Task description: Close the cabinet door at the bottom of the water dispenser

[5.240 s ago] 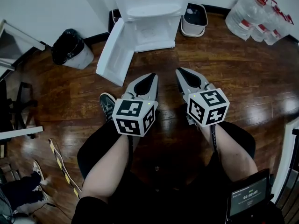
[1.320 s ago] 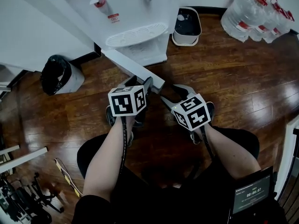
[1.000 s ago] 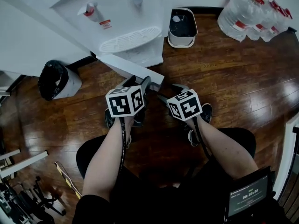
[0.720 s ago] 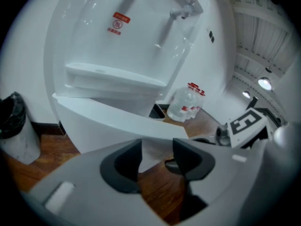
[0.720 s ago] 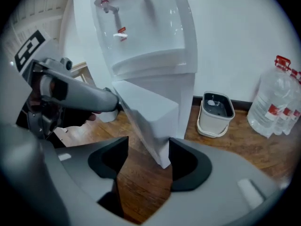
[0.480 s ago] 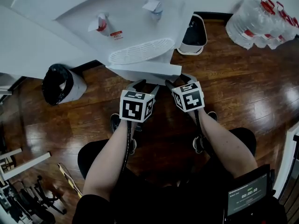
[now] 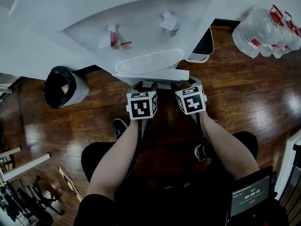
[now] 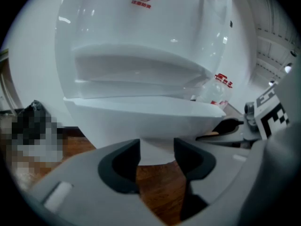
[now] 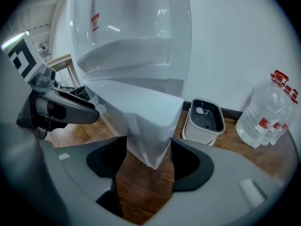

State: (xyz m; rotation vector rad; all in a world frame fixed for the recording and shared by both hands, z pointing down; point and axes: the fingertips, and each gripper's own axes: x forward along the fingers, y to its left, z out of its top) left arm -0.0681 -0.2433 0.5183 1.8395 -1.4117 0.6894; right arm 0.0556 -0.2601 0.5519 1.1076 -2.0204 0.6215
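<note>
The white water dispenser (image 7: 141, 27) fills the top of the head view. Its bottom cabinet door (image 7: 153, 75) shows as a white strip under the drip tray, swung nearly flat to the cabinet. My left gripper (image 7: 144, 85) and right gripper (image 7: 186, 83) stand side by side right at the door's face. Both jaws are opening, with nothing pinched between them. In the left gripper view the door (image 8: 141, 119) looms just past the left gripper (image 8: 156, 155). In the right gripper view the door's free corner (image 9: 150, 126) sits in the gap of the right gripper (image 9: 148, 160).
A black-bagged trash can (image 7: 61, 86) stands left of the dispenser. A white bin (image 9: 203, 119) sits to its right against the wall, with several water bottles (image 7: 270, 29) further right. The person's legs and shoes (image 7: 120, 126) are on the wood floor; a timer screen (image 7: 249, 197) is at bottom right.
The door has swung from standing out at an angle to nearly flat against the cabinet. Both grippers moved forward with it, closer to the dispenser.
</note>
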